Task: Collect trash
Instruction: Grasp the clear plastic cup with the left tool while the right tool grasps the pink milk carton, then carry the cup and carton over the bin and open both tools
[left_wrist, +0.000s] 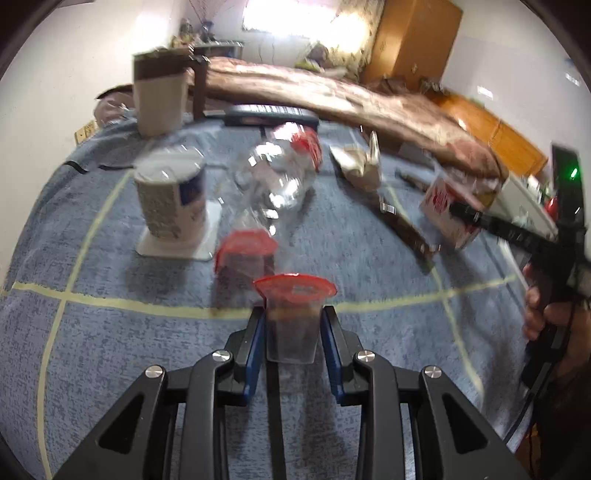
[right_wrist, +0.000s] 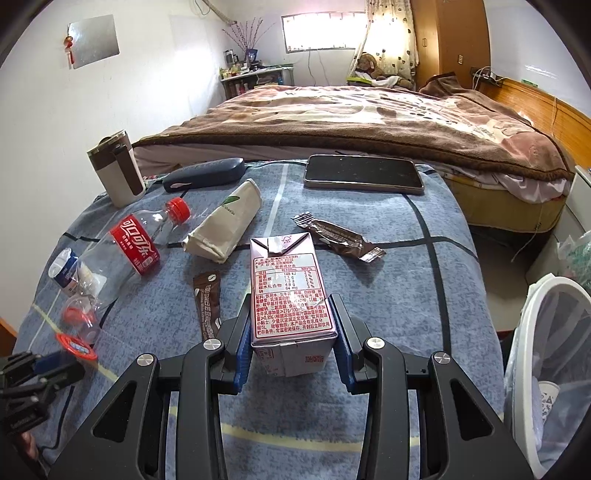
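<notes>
Standing upright in the right gripper (right_wrist: 293, 332), clamped milk carton (right_wrist: 290, 291); left gripper (left_wrist: 291, 325) clamped on upright cup (left_wrist: 293, 317).

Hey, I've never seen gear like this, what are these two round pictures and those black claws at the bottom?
There is no robot here: a person holds a two-finger gripper in each hand, and each carries a wide-angle camera looking along its fingers. That is why the pictures bulge.

The left view shows the left gripper shut on a small clear cup with a red foil lid. The right view shows the right gripper shut on a pink drink carton.

Both work over a blue cloth in front of a bed. On it lie an empty cola bottle, a brown wrapper, a coffee sachet, a beige pouch, a phone and a tumbler. A lined white bin stands at the right.
</notes>
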